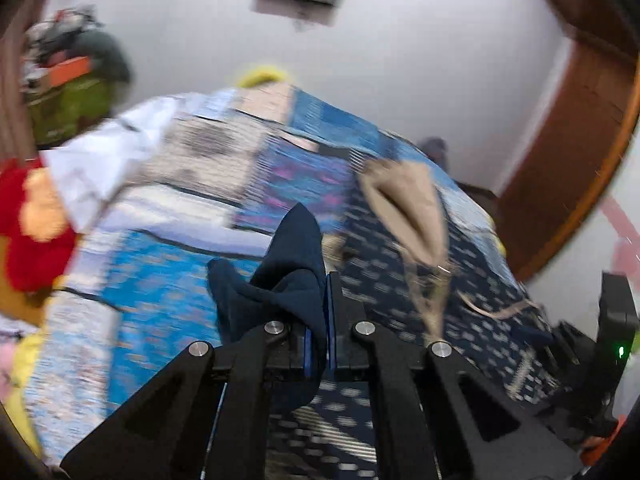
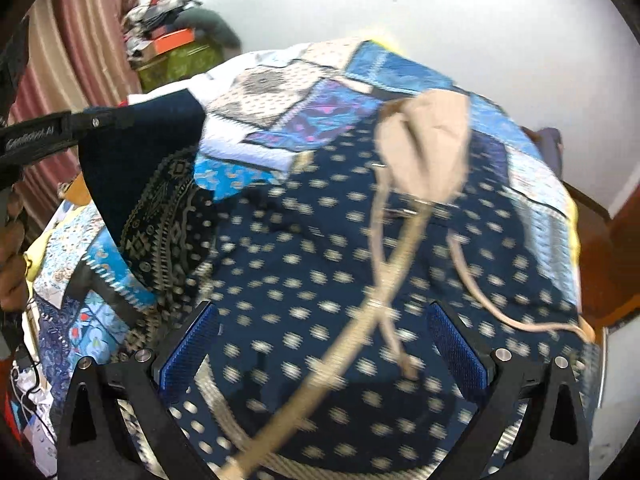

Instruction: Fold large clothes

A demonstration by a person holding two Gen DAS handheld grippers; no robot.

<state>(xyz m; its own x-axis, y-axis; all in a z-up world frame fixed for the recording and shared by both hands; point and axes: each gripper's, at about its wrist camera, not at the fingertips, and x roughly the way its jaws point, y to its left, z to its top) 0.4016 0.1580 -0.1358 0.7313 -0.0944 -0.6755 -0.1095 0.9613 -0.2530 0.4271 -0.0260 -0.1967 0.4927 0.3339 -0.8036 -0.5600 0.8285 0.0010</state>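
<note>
**Navy garment pinched at one corner, spread loosely over the bed**

Nearest the left wrist camera, the left gripper is seen closed on a bunched fold of dark navy cloth, which stands up in a peak between the fingers. In the right wrist view, the right gripper is held with its blue-padded fingers spread apart and nothing between them, just above the garment.

The navy printed garment is spread over the patchwork bedspread on the bed, with its patterned border lifted at the left, where the left gripper is seen holding it. A beige drawstring trails across the cloth from a beige fabric piece lying further back.

The garment is judged light, soft and limp: it will sag and slide rather than keep a crease, so hems or corners are the better places to be taken hold of, with both layers pinched together. The loose drawstring could be snagged or dragged.

Both views are heavily blurred. The garment's full outline is cut off by the frame edges, so its type cannot be told. Whether the beige piece is attached to the garment cannot be made out. A red and yellow plush toy is partly seen at the left edge.
</note>
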